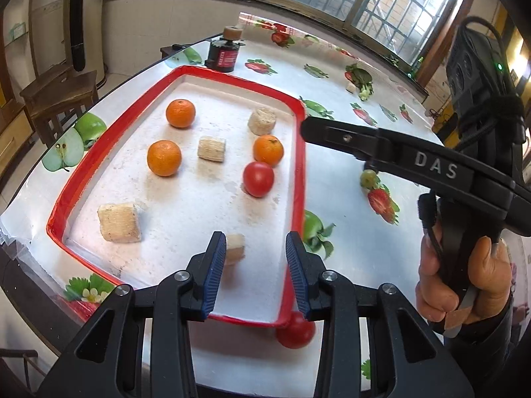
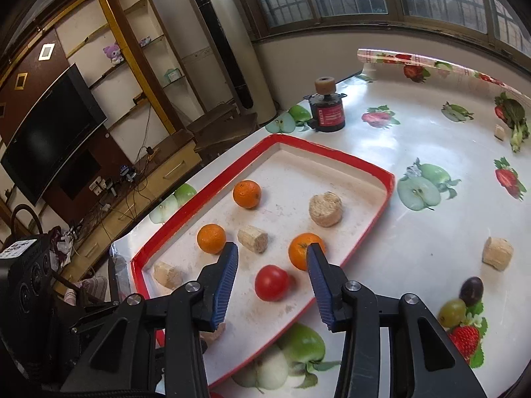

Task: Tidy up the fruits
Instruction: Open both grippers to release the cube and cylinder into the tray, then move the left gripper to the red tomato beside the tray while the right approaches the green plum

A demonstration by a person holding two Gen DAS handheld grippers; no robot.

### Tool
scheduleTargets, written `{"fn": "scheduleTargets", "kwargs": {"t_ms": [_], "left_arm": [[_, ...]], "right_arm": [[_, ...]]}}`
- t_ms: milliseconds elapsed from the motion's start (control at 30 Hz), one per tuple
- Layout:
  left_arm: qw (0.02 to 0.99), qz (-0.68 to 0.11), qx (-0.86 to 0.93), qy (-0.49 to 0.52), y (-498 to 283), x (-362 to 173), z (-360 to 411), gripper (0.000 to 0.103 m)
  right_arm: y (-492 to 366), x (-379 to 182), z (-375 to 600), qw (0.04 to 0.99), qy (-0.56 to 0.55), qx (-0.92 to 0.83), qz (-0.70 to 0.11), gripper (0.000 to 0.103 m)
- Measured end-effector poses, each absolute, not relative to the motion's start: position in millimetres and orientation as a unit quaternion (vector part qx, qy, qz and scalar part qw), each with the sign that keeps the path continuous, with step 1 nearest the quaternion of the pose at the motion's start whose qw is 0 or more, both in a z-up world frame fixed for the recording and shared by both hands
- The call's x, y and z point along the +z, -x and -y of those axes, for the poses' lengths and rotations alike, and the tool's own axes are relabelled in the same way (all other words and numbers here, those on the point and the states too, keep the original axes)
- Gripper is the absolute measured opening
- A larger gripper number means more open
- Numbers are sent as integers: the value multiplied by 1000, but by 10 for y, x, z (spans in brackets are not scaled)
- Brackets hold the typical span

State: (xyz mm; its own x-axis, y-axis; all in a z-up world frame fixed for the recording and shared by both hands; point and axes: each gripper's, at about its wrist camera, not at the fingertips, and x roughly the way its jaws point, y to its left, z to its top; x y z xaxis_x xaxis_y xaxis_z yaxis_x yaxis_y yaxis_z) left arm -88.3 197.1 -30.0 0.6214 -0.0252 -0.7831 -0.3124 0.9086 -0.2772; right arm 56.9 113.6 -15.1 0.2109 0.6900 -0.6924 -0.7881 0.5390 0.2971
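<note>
A red-rimmed white tray (image 1: 300, 179) (image 2: 381, 205) holds three oranges (image 1: 164, 158) (image 1: 180, 113) (image 1: 268, 150), a red tomato (image 1: 258, 179) (image 2: 272, 282) and several tan foam blocks (image 1: 119, 222). A second tomato (image 1: 295, 331) lies on the table just outside the tray's near corner. A green grape (image 2: 452, 312) and a dark grape (image 2: 472, 290) lie on the table right of the tray. My left gripper (image 1: 255, 258) is open and empty above the tray's near end. My right gripper (image 2: 272, 278) is open, its jaws on either side of the tomato in the tray, above it.
A black and red motor (image 1: 225, 53) (image 2: 328, 112) stands beyond the tray's far end. Loose foam blocks (image 2: 497, 252) (image 2: 499, 131) lie on the fruit-print tablecloth to the right. The table edge runs along the tray's left side, with wooden furniture beyond.
</note>
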Motion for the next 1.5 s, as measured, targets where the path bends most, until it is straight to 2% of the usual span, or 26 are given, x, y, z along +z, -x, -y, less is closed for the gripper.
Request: {"fn": "scheduleTargets", "kwargs": {"t_ms": [900,1133,1500], "left_arm": [[881,-445,44,158,1253,-268,-1315,35],[868,-456,54,190,1346,-435,-1340,35],[855,-475,88,187,1106,-675,-1398,34]], "right_arm": [[-628,-247,398,826,-1,381,-415,48],[-733,-328,478,831,-1,366,-418,48],[-962,-614,286,824,1,352,-444,48]]}}
